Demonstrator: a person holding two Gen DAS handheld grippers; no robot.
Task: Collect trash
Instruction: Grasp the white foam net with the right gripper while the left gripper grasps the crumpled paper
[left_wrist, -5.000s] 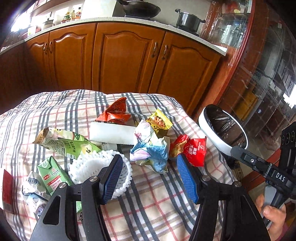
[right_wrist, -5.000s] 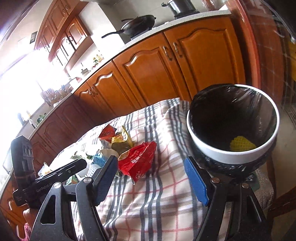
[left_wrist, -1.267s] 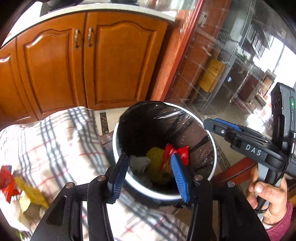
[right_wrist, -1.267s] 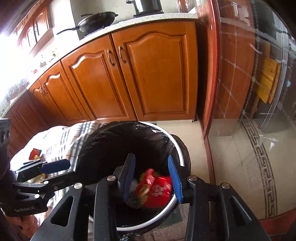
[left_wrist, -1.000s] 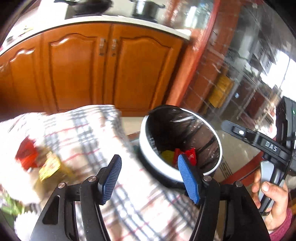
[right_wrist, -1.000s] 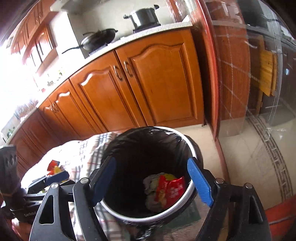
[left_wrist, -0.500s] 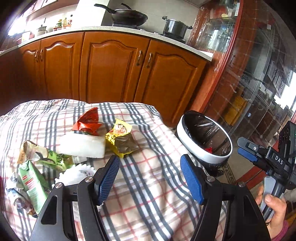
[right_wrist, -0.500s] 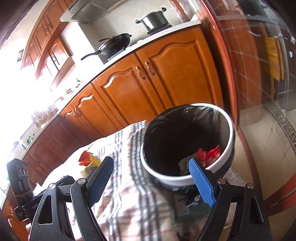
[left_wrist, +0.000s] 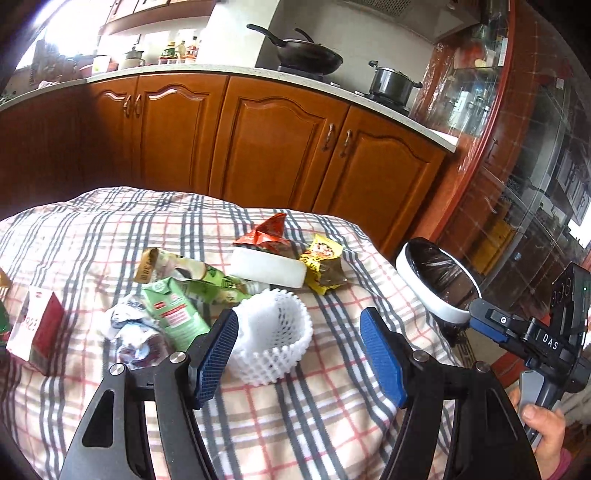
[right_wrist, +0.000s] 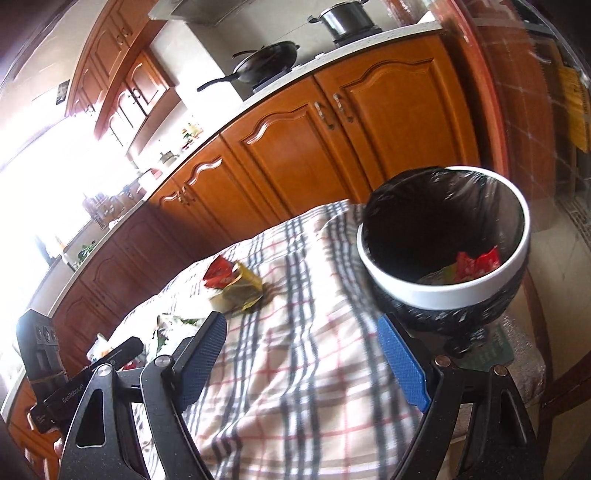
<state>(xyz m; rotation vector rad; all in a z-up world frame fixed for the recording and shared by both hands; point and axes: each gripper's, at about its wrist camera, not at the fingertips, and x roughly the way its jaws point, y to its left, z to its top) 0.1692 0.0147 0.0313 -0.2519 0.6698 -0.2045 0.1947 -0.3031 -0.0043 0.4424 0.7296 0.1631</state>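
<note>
plaid tablecloth (left_wrist: 303, 413) under two wide, empty hand-held grippers, left (left_wrist: 299, 350), right (right_wrist: 303, 354)

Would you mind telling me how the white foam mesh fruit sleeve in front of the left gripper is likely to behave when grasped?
The white foam mesh fruit sleeve looks hollow and open-celled, so it will probably squash between the pads rather than resist. It seems very light for its bulk and might slide on the checked tablecloth if nudged. Its netted surface should grip, not slip.

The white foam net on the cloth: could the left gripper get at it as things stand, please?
Probably yes. The left gripper is open and empty, the foam net lies just ahead of its fingers, its top uncovered; only the green carton sits close beside it.
</note>
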